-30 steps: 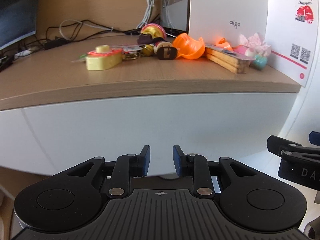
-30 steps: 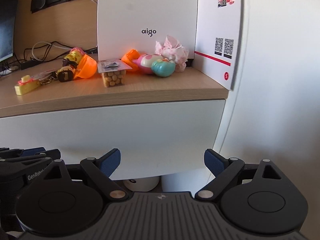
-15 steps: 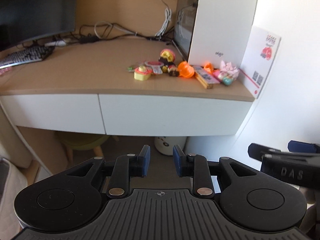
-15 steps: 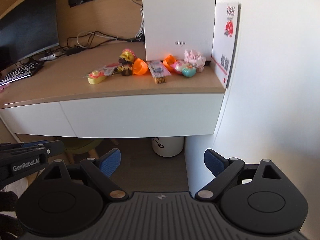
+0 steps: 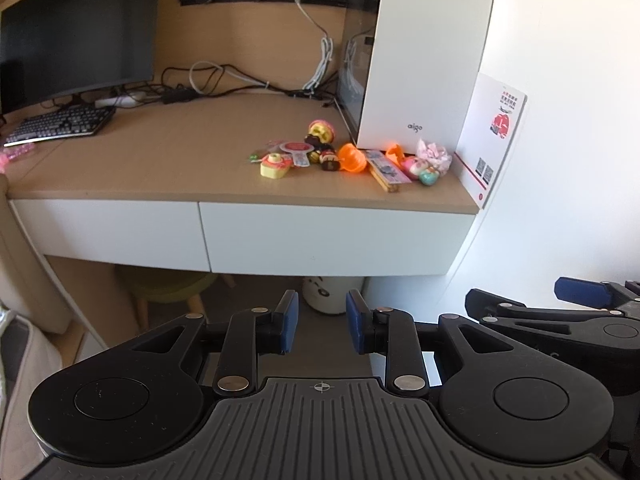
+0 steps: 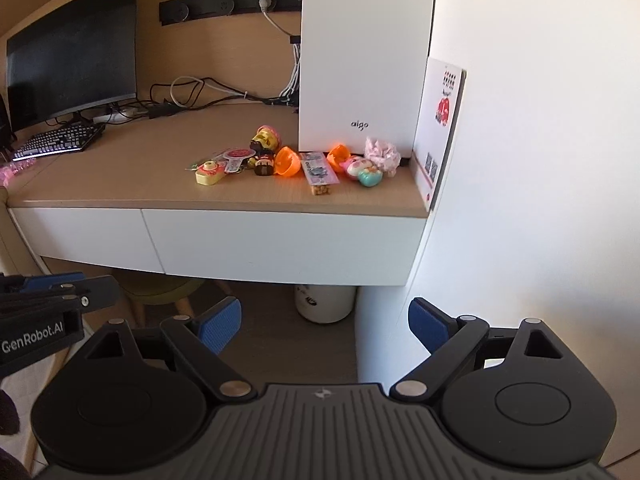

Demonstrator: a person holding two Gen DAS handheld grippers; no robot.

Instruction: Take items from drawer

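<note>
The left gripper [image 5: 318, 328] has its blue-padded fingers a narrow gap apart, parallel, with nothing between them and touching nothing. The right gripper [image 6: 324, 326] is spread wide, its pads far apart and likewise empty. Both hang in the air in front of the desk, well apart from it, side by side.

Ahead is the white drawer [image 5: 332, 238] under the wooden desk top [image 5: 160, 160], its front flush with the drawer [image 5: 108, 232] to its left, both closed. On the desk above it lies a row of small items: a yellow toy [image 5: 275, 166], a dark figurine [image 5: 325, 154], an orange shell [image 5: 352, 158], a long flat packet [image 5: 387, 170], a teal and pink toy [image 5: 424, 170] and a pink wrapper [image 5: 434, 152]. They sit just in front of a white computer case [image 5: 424, 60], beside a leaning card [image 5: 494, 136]. Under the desk stands a white bin [image 5: 332, 294].
</note>
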